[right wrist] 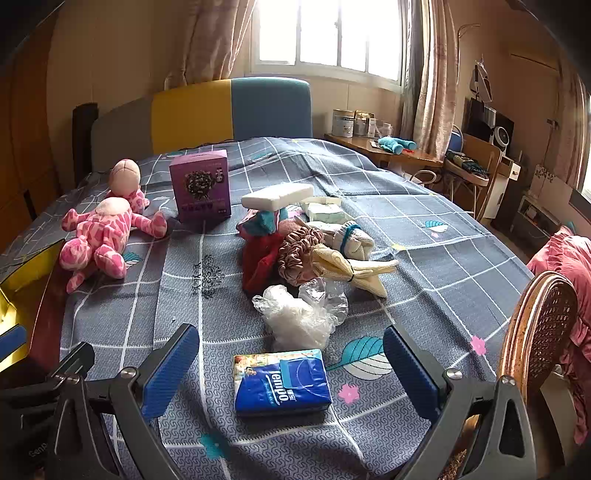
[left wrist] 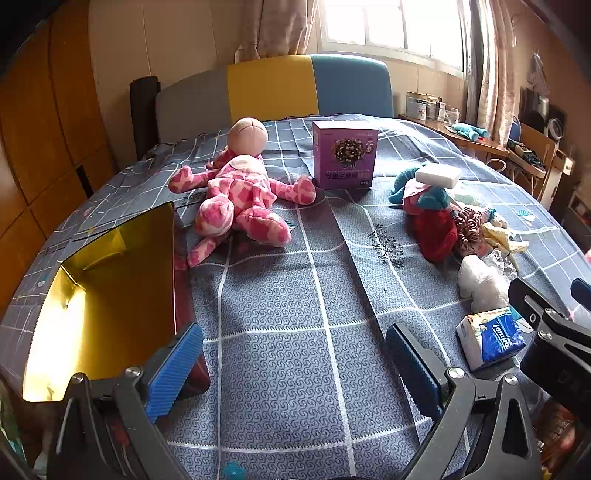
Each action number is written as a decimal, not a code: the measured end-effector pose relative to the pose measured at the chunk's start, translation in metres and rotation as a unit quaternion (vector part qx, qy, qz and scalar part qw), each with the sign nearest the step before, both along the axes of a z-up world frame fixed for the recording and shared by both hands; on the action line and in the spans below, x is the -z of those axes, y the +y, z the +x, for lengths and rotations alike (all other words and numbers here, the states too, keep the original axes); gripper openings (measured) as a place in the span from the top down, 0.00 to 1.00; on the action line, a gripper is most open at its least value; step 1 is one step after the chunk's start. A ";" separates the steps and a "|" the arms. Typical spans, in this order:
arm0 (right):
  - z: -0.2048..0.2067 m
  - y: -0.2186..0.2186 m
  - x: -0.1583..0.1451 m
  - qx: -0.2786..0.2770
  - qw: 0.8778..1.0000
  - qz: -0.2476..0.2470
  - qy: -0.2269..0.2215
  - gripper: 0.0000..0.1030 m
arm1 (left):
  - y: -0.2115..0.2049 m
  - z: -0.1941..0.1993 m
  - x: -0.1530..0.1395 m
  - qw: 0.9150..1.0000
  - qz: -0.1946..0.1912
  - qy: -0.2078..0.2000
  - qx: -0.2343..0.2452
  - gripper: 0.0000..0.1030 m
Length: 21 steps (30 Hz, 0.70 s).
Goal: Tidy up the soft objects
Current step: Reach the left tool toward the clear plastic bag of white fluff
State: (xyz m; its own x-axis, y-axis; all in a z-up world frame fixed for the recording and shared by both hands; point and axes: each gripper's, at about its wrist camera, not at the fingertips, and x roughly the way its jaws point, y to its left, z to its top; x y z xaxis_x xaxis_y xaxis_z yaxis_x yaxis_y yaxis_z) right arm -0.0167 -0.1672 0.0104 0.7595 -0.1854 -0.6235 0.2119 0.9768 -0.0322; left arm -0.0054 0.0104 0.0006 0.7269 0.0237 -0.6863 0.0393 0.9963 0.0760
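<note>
Pink-patched plush toy (left wrist: 240, 199); purple box (left wrist: 345, 155)

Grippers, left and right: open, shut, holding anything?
Left gripper: open, empty, over bare bedspread.
Right gripper: open, empty, tissue pack lying untouched between its fingers.

Daylight pours through the window (right wrist: 328, 35) behind pink curtains (right wrist: 430, 74); a grey, yellow and blue headboard (right wrist: 229, 110) backs the bed (right wrist: 424, 221); a wooden desk (right wrist: 406, 157) stands beside it

Only thing I can really read is "Tempo" on the blue tissue pack (right wrist: 282, 382). The purple box (right wrist: 201, 191) has print too, but it's too blurry to make out.
</note>
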 end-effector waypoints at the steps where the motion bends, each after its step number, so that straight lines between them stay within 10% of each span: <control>1: 0.000 0.000 0.000 0.001 1.000 0.001 0.000 0.01 | 0.000 0.000 0.000 1.000 0.000 0.000 0.000 0.03; 21: 0.000 -0.004 -0.002 0.001 1.000 -0.008 0.002 0.01 | 0.004 0.000 -0.003 1.000 -0.003 0.001 0.003 0.00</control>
State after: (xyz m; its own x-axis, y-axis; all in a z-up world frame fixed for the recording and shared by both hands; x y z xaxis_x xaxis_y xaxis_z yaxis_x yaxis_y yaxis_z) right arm -0.0162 -0.1715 0.0128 0.7571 -0.1974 -0.6228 0.2143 0.9755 -0.0487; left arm -0.0053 0.0142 0.0033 0.7252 0.0155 -0.6883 0.0454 0.9965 0.0703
